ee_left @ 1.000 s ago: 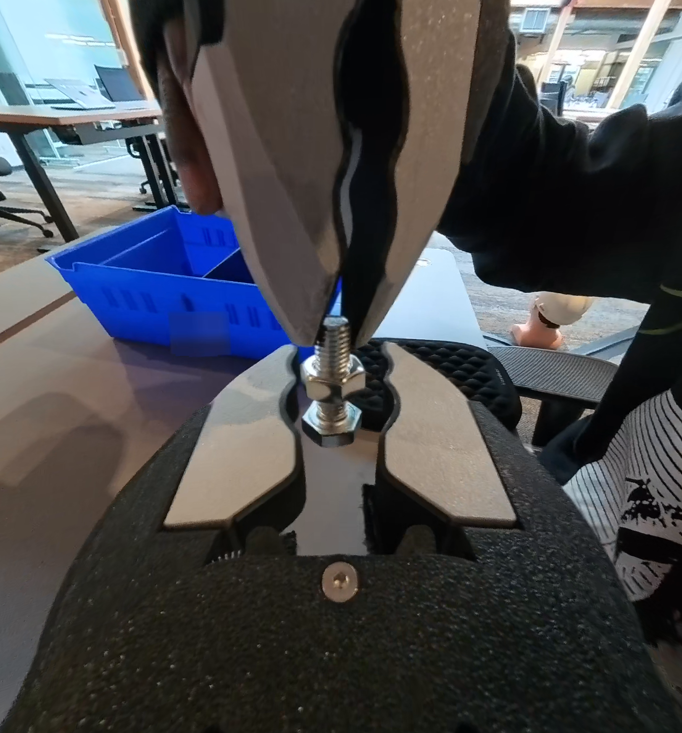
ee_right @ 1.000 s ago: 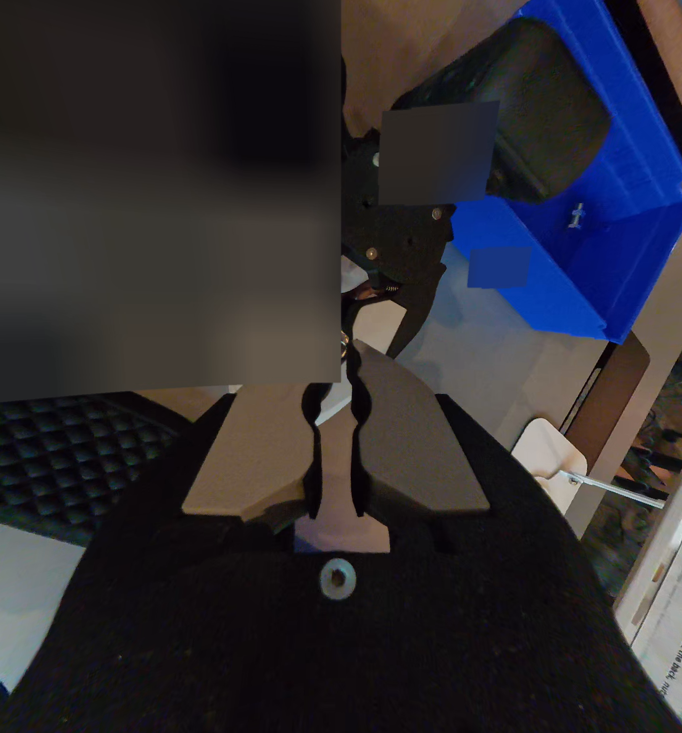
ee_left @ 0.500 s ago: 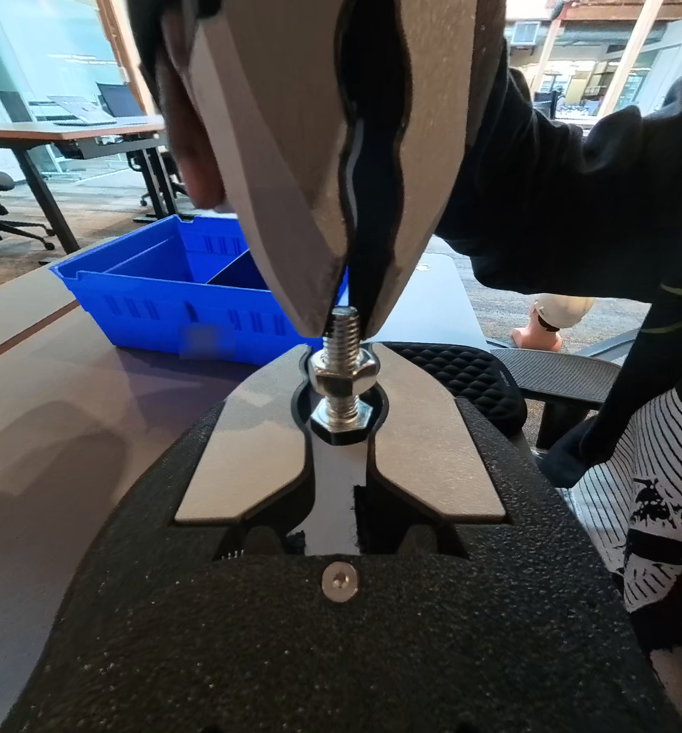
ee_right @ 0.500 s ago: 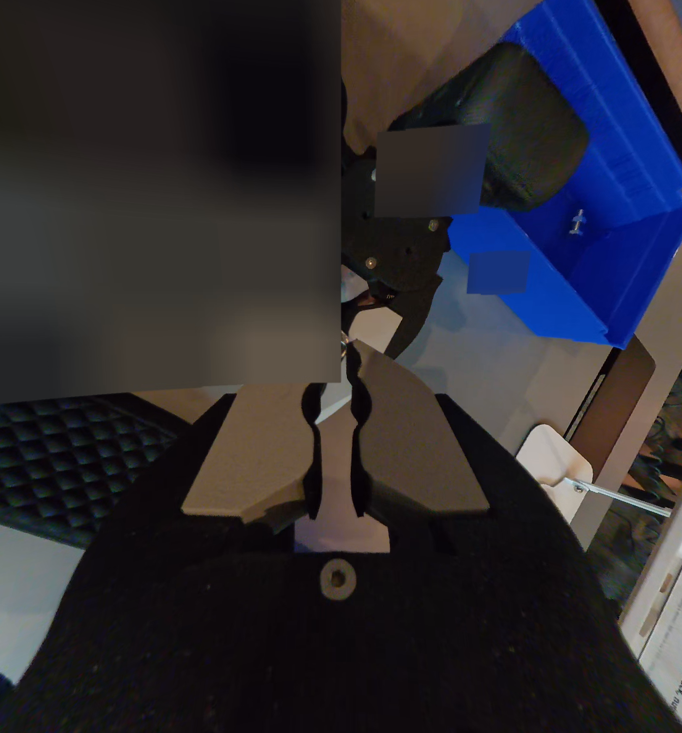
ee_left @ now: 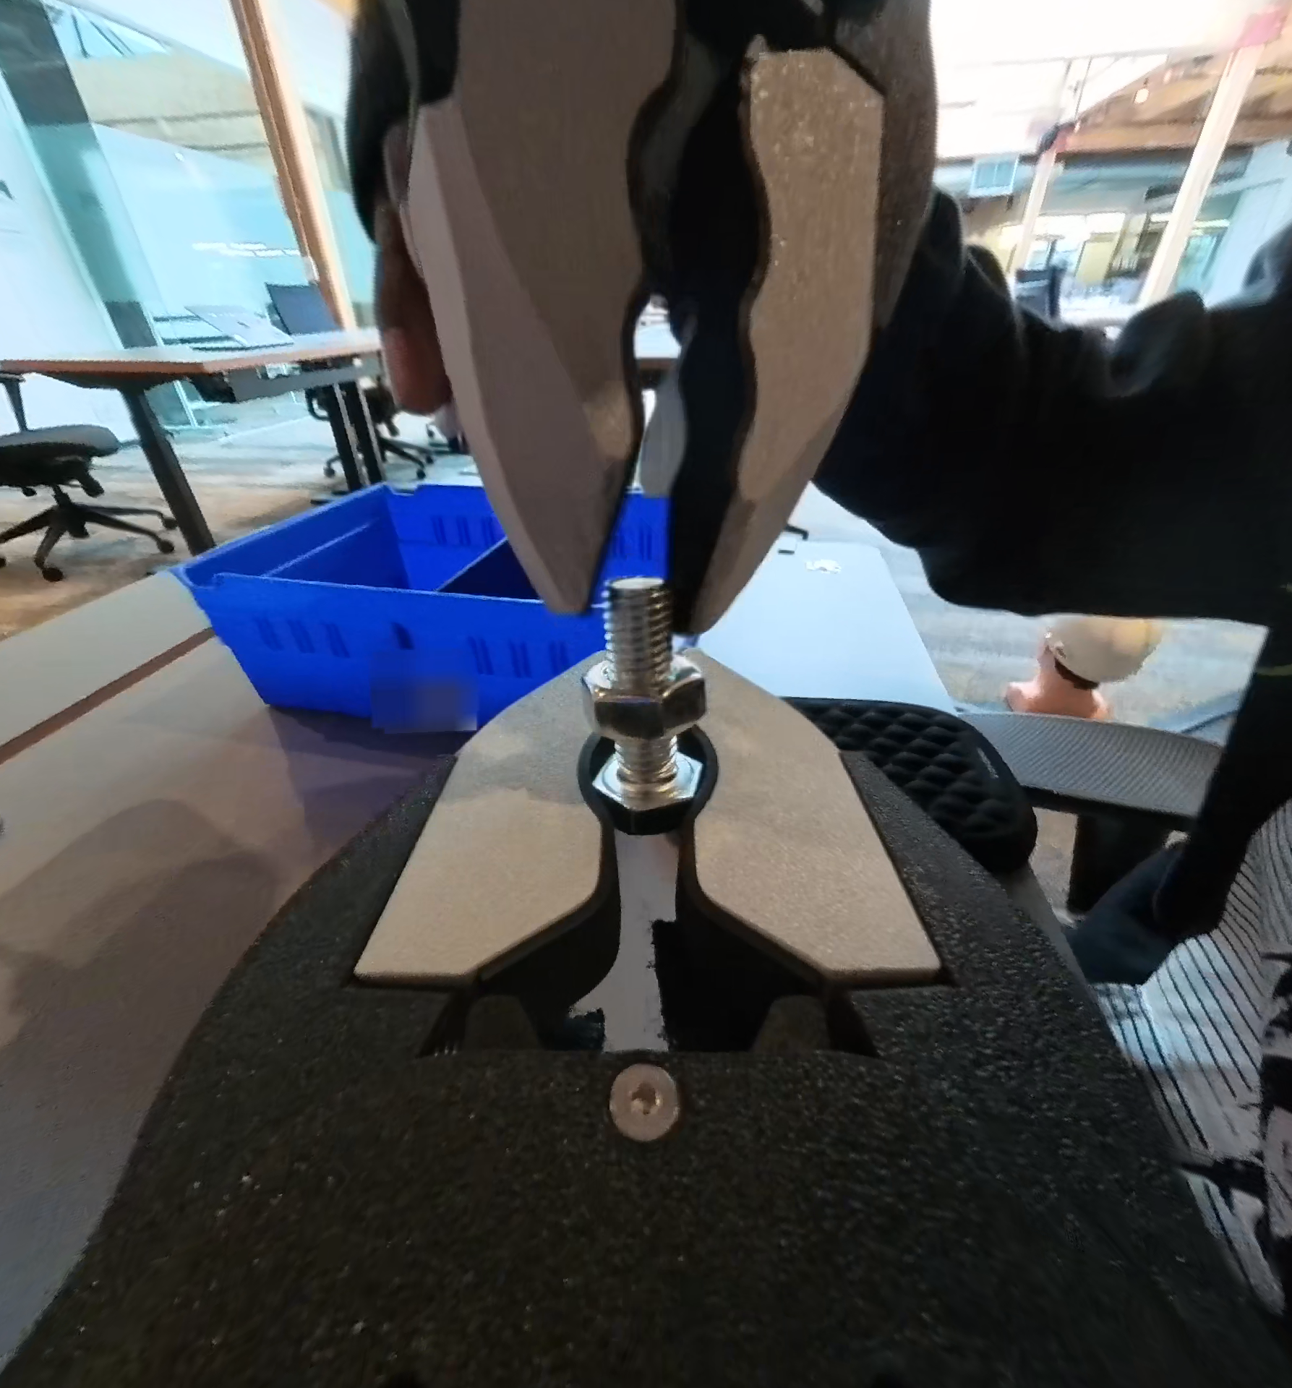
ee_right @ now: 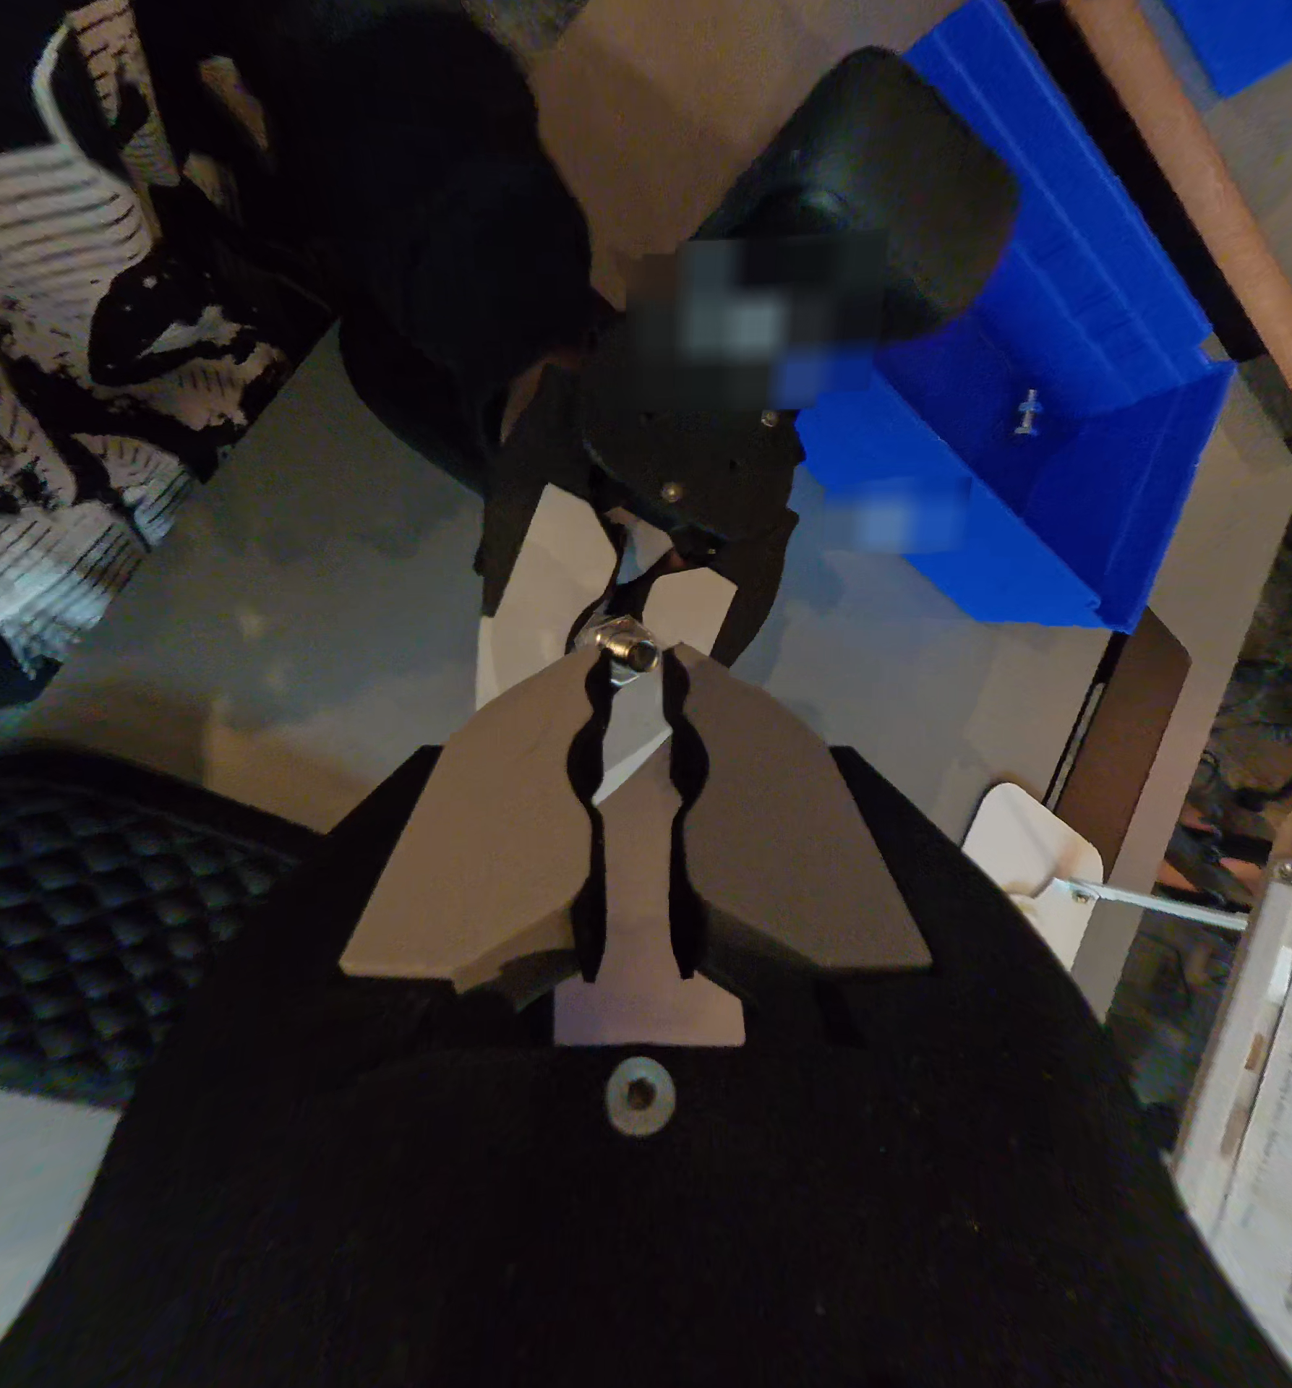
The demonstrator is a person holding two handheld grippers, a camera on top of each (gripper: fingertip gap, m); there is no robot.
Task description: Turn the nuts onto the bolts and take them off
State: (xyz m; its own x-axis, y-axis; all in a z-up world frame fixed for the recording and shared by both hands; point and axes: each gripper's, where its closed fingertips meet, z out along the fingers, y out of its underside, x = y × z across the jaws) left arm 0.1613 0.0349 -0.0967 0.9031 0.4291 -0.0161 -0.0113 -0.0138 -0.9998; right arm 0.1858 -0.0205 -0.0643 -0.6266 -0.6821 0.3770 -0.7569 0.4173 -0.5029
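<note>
The left gripper [ee_left: 646, 758] pinches the head of one bolt [ee_left: 639, 638], holding its long axis upright, thread end up. One nut [ee_left: 644, 702] sits partway down the thread. Directly above the bolt, the right gripper [ee_left: 631, 593] hangs tips down, slightly spread astride the thread tip, nearer the nut. One blue bin [ee_left: 372, 601] stands behind the bolt on the tabletop [ee_left: 102, 826], holding a second bolt [ee_right: 1027, 413].

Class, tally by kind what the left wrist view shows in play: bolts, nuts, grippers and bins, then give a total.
silver threaded bolt: 1
silver hex nut: 1
two-finger grippers: 2 (left gripper, right gripper)
blue plastic bin: 1
Total: 5
</note>
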